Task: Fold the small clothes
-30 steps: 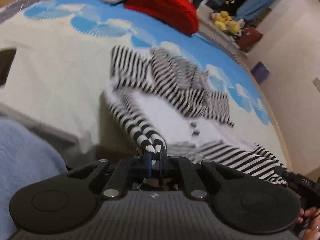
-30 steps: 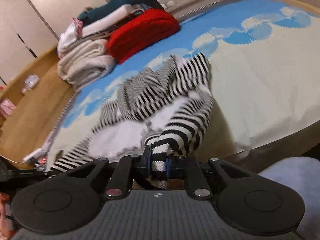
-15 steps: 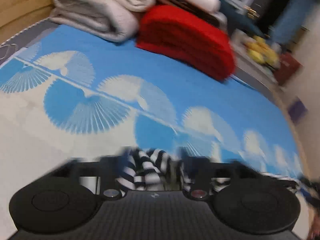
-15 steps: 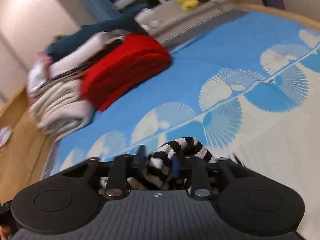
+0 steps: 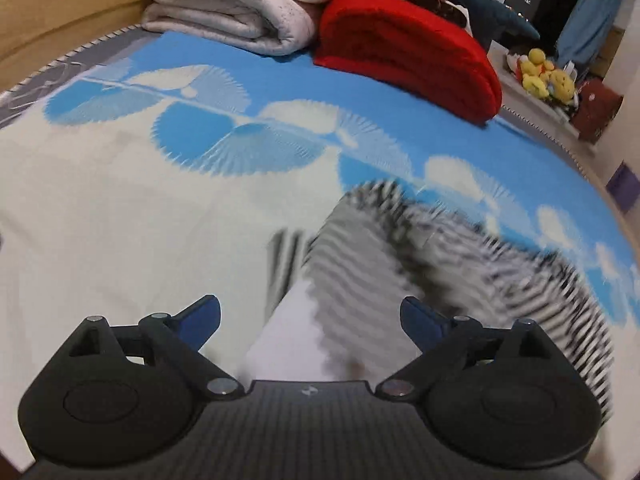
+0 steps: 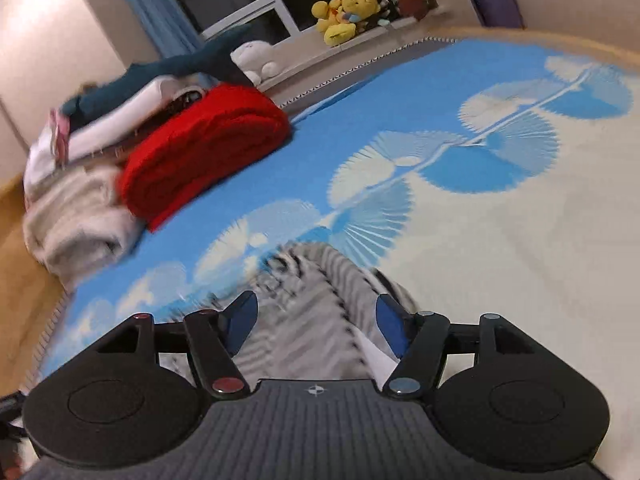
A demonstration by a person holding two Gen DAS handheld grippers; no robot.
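The black-and-white striped garment point(image 5: 440, 264) lies blurred on the bed point(image 5: 120, 216), filling the lower centre and right of the left wrist view and the lower centre of the right wrist view. The left tool point(image 5: 310, 316) has its jaws spread wide, just opened, the cloth lying between them but not pinched. The right tool point(image 6: 316, 320) (less widely parted) has likewise been opening, free of the stripes beneath. Both tilt downward. A red folded blanket point(image 5: 408, 52) and cream blanket point(image 5: 240, 4) sit at the frame's top.
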